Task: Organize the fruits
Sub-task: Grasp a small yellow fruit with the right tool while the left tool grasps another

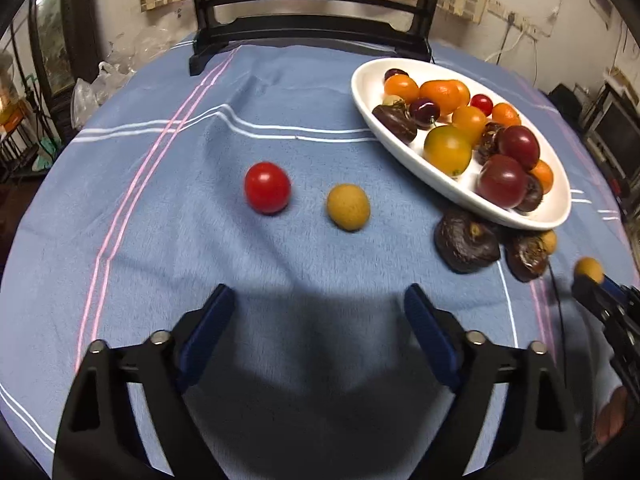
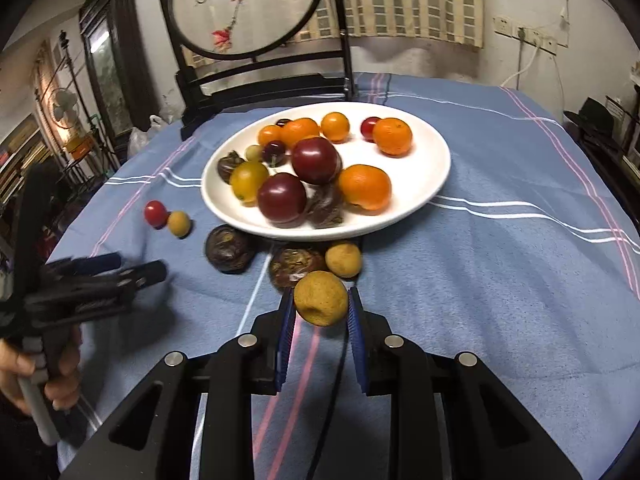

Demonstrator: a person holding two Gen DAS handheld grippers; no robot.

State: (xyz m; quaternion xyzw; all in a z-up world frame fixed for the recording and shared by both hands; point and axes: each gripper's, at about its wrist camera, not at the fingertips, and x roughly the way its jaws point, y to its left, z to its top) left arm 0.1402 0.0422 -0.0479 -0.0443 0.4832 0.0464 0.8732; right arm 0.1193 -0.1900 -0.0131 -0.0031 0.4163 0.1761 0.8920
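Fruits lie in two groups on the blue striped tablecloth (image 2: 500,264). Nearest, at lower centre of the right wrist view, one tan, rough-skinned round fruit (image 2: 321,299) sits pinched between the blue pads of the right gripper (image 2: 321,304), clear of the cloth; it is nearly a ball, with no clear long axis, and its dimpled end faces the camera.

Just beyond it, five loose pieces rest on the cloth: one more tan round fruit (image 2: 343,259), two dark brown, wrinkled, flattened fruits (image 2: 230,249) lying with their broad faces up, and, further left, one small tan round fruit (image 2: 179,223) touching or just beside one glossy red cherry tomato (image 2: 156,213).

In the left wrist view the left gripper (image 1: 320,304) hangs over bare cloth at lower centre, jaws spread wide with nothing between them, the tomato and small tan fruit ahead of it.

Beyond, the white oval ceramic dish (image 2: 424,176) holds a heap: about six orange fruits, two large dark red ones, one yellow-green one and several small dark ones. Its long axis runs left to right in the right wrist view.
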